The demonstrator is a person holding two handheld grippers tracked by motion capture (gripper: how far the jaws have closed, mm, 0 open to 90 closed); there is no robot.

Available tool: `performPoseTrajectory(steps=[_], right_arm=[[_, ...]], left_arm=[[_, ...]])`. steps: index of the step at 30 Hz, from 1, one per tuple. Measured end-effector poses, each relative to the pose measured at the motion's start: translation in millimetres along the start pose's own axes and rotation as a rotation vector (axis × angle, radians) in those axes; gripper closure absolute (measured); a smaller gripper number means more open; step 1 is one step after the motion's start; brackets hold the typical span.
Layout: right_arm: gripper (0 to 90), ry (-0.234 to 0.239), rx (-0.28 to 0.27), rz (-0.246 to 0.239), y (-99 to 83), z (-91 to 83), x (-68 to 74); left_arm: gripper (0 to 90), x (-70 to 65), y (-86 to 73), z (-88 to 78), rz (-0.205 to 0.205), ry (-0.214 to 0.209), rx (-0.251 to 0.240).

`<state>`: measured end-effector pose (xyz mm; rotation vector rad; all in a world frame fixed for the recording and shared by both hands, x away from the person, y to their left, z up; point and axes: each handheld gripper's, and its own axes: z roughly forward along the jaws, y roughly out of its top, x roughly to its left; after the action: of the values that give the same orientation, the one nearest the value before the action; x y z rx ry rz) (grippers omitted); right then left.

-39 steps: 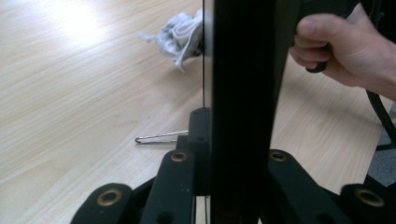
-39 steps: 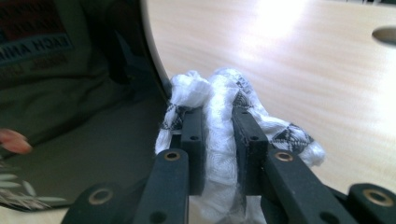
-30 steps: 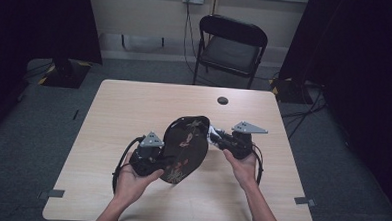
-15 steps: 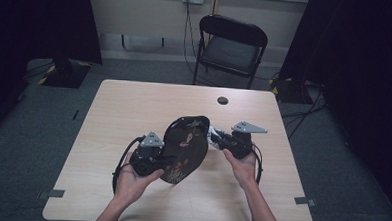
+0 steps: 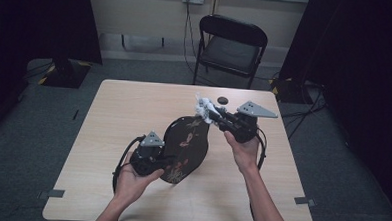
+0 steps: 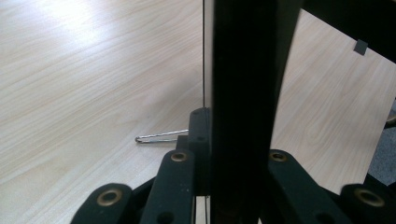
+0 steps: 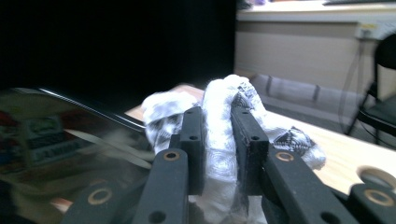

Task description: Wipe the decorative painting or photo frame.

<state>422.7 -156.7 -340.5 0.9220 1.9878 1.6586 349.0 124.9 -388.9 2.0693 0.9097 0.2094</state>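
A: Tray (image 5: 185,149), black and lacquered with a flower pattern, stood tilted on edge over the middle of the table (image 5: 108,121), its low end toward seven o'clock and its high end toward one o'clock.

B: Who had hold of it?

A: The left gripper (image 5: 167,162) did, at the tray's seven o'clock end. In the left gripper view its jaws were pressed tight on the tray's dark edge (image 6: 243,93), which ran straight up between them.

B: And the other tongs?

A: The right gripper (image 5: 210,114) sat at the tray's one o'clock end, raised off the table. Its jaws were nearly closed, pinching a wad of white patterned cloth (image 7: 219,126). In the high view that cloth (image 5: 203,109) was right at the tray's top rim; whether it touched the glossy face I couldn't tell.

B: Anything else on the table?

A: A small dark round object (image 5: 222,99) lay near the far edge, at about one o'clock from the tray. A thin wire clip (image 6: 161,136) lay on the wood beside the left jaws.
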Motion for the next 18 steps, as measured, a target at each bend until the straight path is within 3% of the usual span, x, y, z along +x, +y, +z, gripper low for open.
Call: performPoseTrajectory(steps=[5,14,18], right_arm=[[76.7,0.062,-0.010,-0.045,11.8,4.0,19.1],[76.7,0.152,-0.031,-0.080,27.6,9.4,44.8],[77.3,0.196,-0.036,-0.132,35.3,9.5,57.5]], left_arm=[[80.6,-0.3,0.8,0.7,0.002,-0.001,0.002],[80.6,-1.5,1.5,1.2,0.007,0.006,0.004],[80.6,-2.0,2.5,1.4,0.018,0.015,0.010]])
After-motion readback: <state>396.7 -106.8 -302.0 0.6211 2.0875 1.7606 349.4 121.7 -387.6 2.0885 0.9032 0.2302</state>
